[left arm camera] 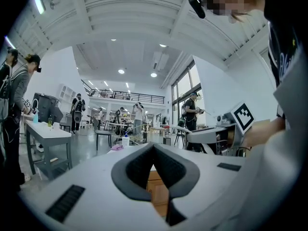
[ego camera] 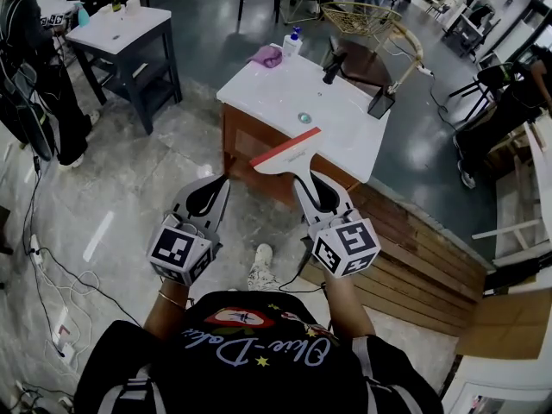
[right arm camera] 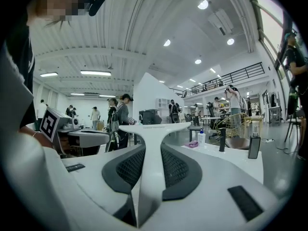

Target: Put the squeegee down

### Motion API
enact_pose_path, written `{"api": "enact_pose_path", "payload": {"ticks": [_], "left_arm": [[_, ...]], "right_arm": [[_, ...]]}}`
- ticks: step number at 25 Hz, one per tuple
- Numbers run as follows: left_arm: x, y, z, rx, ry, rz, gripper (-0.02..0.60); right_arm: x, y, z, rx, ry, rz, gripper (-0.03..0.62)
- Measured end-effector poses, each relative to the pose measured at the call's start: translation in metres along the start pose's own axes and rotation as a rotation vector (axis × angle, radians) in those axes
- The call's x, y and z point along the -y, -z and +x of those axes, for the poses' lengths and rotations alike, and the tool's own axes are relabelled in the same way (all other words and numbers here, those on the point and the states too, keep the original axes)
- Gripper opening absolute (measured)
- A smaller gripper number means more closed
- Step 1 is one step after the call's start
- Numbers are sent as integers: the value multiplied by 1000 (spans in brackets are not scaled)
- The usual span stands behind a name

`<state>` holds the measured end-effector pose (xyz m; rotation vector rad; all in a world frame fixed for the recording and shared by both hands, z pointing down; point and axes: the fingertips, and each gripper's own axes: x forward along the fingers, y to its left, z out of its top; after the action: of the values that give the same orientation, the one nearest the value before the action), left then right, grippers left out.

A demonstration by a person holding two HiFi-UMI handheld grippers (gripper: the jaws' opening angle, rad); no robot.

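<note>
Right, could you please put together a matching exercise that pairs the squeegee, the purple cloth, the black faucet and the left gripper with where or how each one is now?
Things:
1. squeegee
2. purple cloth
3. black faucet
4. left gripper

Places or states:
A. jaws together, nothing between them
B. lying on the white countertop, beside the bottle
C. clamped by its handle in the right gripper
D. standing upright on the far side of the countertop

Pairs: 1-C, 2-B, 3-D, 4-A.
</note>
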<state>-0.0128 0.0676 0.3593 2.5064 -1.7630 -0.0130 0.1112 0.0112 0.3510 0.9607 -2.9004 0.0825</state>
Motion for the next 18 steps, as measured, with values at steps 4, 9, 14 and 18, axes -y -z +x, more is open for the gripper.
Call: {"api": "enact_pose_path", "payload": {"ticks": [4,9,14,18], "left_arm": [[-3,0,12,-1,2,3,-3],[-12,-1,27,-6,-4,3,-3],[-19,1,40,-10,-10,-1,-3],[-25,2,49,-7,-15,-11,-3]], "right_arm": [[9,0,7,-3,0,6,91],[20,1,19,-9,-6,14,91],[30,1,30,-16,-9,14,91],[39,0,38,-18,-10,11,89]]}}
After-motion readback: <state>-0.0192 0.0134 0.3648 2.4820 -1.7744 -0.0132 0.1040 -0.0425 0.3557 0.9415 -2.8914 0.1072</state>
